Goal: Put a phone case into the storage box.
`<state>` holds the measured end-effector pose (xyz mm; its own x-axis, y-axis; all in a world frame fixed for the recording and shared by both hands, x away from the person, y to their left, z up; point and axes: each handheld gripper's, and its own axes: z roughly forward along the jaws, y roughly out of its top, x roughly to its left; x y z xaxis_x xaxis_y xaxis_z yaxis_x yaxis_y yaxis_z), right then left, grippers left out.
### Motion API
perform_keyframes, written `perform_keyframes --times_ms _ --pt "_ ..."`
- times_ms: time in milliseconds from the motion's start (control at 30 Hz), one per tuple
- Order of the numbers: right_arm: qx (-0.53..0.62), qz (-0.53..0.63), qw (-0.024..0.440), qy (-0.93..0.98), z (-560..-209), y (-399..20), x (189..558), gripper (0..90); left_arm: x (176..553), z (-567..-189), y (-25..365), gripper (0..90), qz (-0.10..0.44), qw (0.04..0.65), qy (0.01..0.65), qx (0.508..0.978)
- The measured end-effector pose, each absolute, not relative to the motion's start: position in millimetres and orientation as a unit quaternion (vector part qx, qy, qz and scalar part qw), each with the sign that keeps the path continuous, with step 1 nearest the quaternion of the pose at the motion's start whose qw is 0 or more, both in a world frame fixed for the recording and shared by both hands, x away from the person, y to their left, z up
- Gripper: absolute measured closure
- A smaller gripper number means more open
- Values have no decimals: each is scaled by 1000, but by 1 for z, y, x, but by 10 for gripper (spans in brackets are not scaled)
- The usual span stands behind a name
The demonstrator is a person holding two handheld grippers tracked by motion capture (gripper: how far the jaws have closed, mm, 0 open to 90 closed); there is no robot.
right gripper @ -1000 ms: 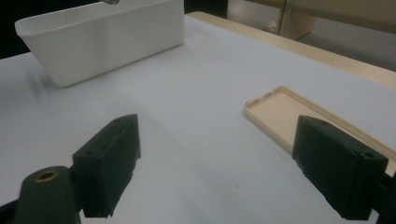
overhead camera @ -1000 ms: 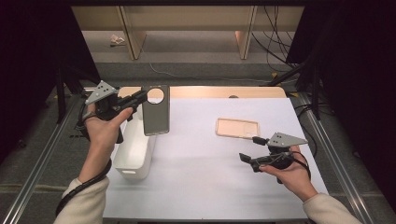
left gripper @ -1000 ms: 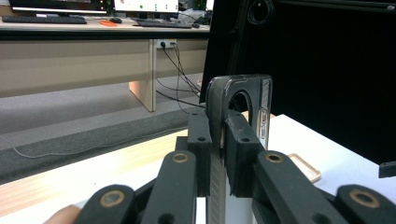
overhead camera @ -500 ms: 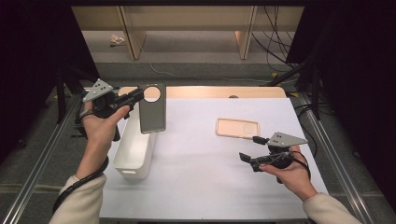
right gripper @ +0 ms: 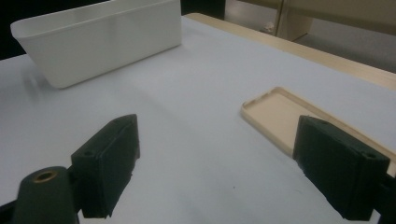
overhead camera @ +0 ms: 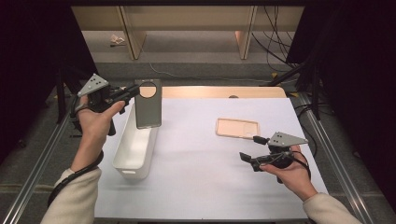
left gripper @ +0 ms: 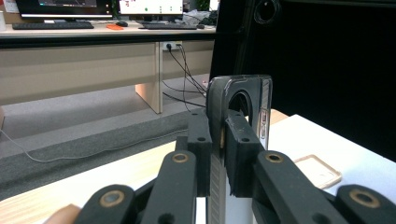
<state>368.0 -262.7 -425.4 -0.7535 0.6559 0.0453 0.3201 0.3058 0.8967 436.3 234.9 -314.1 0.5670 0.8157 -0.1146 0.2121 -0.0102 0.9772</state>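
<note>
The left gripper (overhead camera: 133, 92) pinches the dark phone case (overhead camera: 148, 103) tight — it hangs at the claw's 3 o'clock, over the white bin (overhead camera: 135, 144). The right gripper (overhead camera: 247, 159) is wide open, holding nothing — the tan case (overhead camera: 236, 128) lies near, at 12 o'clock.

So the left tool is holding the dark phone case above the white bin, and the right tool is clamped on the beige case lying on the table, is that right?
Not quite. The right tool is open and holds nothing; the right gripper view shows its jaws spread apart, with the beige case lying flat on the table beyond them. The rest holds: the left tool grips the dark phone case above the white bin.
</note>
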Motion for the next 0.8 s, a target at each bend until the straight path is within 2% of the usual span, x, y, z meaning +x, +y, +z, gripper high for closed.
perform_keyframes --times_ms 800 --pt "315 504 163 788 -427 -264 370 159 492 -324 259 818 268 558 399 676"
